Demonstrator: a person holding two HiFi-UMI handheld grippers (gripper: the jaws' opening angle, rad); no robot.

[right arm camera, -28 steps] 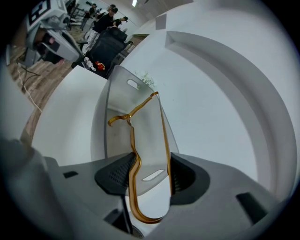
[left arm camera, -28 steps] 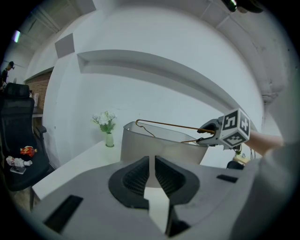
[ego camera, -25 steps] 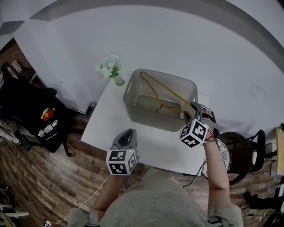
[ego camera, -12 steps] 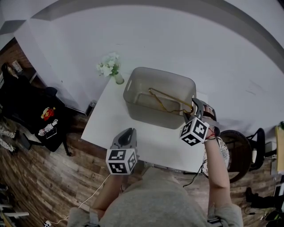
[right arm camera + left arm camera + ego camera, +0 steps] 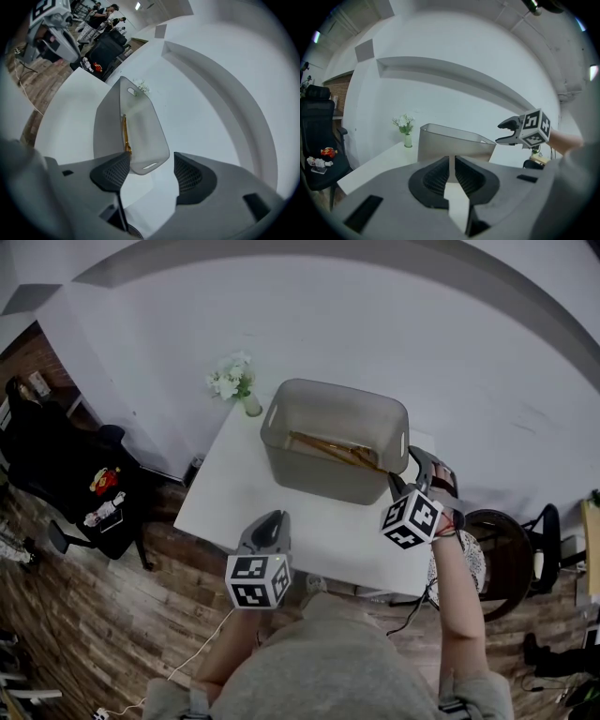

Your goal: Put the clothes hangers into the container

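We see the white bench (image 5: 225, 493) across the middle of the head view. The grey container (image 5: 319, 479) stands at its far end, centre frame. A second ago the gold clothes hanger (image 5: 330, 449) leaned high across the container, pinched near its right corner. Now it lies low and flat inside, wholly below the rim. Our right tool (image 5: 413, 468), just right of the container, is opening its jaws with nothing between them, so the hanger is released. Our left tool (image 5: 269, 526), lower centre, has not moved, its jaws closed together on nothing. We judge this hanger delivered, and no other hanger shows in any view.
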